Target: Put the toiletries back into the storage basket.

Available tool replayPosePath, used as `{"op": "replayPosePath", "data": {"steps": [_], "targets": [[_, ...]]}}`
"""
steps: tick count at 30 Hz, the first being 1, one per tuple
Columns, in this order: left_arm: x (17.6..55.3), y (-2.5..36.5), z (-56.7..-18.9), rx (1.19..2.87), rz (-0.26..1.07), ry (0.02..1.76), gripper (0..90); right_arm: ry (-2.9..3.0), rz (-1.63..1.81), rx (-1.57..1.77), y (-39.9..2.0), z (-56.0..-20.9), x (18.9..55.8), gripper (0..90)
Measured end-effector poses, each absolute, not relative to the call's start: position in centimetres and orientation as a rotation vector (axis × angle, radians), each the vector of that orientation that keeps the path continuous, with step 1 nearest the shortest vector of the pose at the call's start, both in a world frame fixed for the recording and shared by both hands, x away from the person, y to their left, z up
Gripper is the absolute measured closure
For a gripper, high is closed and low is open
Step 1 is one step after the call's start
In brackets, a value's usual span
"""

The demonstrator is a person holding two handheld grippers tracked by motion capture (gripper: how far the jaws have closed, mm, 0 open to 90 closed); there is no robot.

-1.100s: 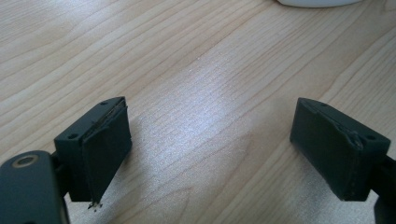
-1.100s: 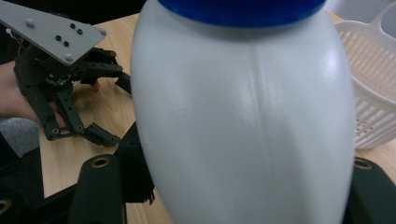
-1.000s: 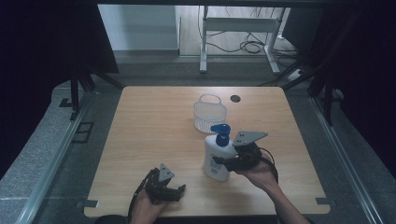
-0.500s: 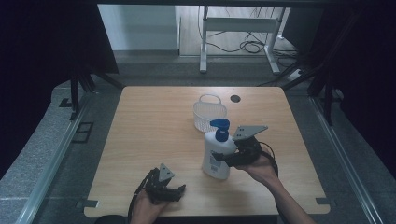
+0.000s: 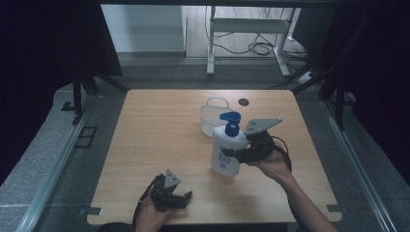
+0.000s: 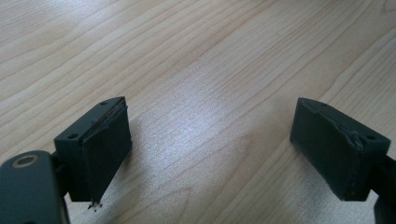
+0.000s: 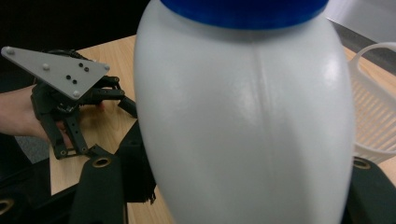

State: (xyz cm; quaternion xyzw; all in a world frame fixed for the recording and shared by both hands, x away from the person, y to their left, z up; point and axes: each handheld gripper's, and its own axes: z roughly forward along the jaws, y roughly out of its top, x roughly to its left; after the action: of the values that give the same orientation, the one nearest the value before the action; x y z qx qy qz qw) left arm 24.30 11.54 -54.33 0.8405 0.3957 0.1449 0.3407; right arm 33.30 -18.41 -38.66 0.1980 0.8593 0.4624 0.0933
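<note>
Right claw (image 5: pixel 231 153) clamped on bottle (image 5: pixel 227 147), just lifted off bench (image 5: pixel 159 121) centre; left claw (image 5: pixel 186 196) wide, idle; basket (image 5: pixel 213 116) likely next.

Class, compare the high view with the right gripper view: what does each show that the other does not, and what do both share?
High view alone: the blue pump head, the whole wooden table, a round hole near its far edge, and the right gripper shut on the bottle. Right gripper view alone: the seam down the bottle's front. Both: the white bottle, white basket and left gripper.
</note>
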Motion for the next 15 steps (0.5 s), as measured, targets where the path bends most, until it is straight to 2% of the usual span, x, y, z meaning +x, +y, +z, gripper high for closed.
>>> {"op": "replayPosePath", "data": {"steps": [15], "targets": [[24.3, 11.5, -54.3, 2.187, 0.377, 1.03, 11.9, 2.535, 1.395, 0.58, -18.5, -36.9, 35.0, 37.6]]}}
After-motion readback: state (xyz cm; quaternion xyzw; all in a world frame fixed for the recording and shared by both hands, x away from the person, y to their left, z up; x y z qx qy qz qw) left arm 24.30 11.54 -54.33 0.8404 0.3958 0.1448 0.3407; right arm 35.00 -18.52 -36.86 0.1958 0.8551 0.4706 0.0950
